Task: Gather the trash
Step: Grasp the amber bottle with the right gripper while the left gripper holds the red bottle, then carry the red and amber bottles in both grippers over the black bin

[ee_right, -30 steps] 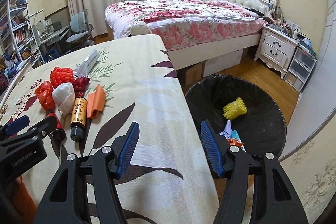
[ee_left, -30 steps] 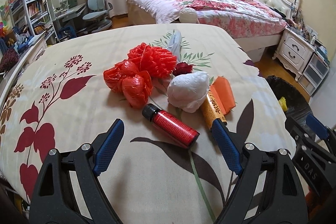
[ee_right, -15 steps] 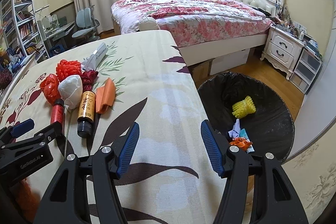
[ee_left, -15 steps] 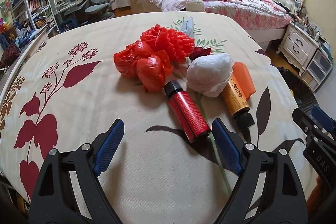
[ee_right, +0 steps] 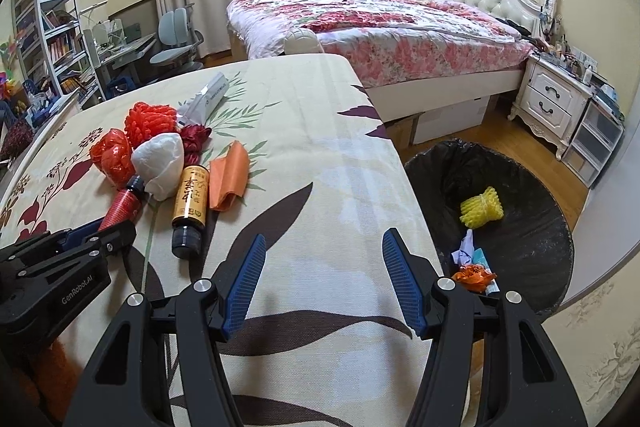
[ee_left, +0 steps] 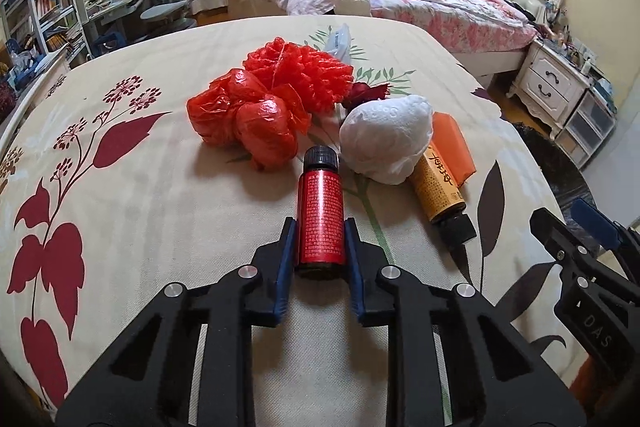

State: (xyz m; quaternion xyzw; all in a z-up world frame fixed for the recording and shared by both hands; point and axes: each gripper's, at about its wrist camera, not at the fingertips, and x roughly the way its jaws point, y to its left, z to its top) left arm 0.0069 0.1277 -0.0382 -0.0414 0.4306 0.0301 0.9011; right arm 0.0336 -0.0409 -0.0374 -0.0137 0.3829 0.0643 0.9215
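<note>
The left gripper is held low and level, pointed forward, its blue-padded fingers drawn in tight against something pinched between them. The right gripper is carried to its right, jaws spread wide with nothing between the ribbed blue pads. The left gripper's black frame is seen at the right view's lower-left edge.
</note>
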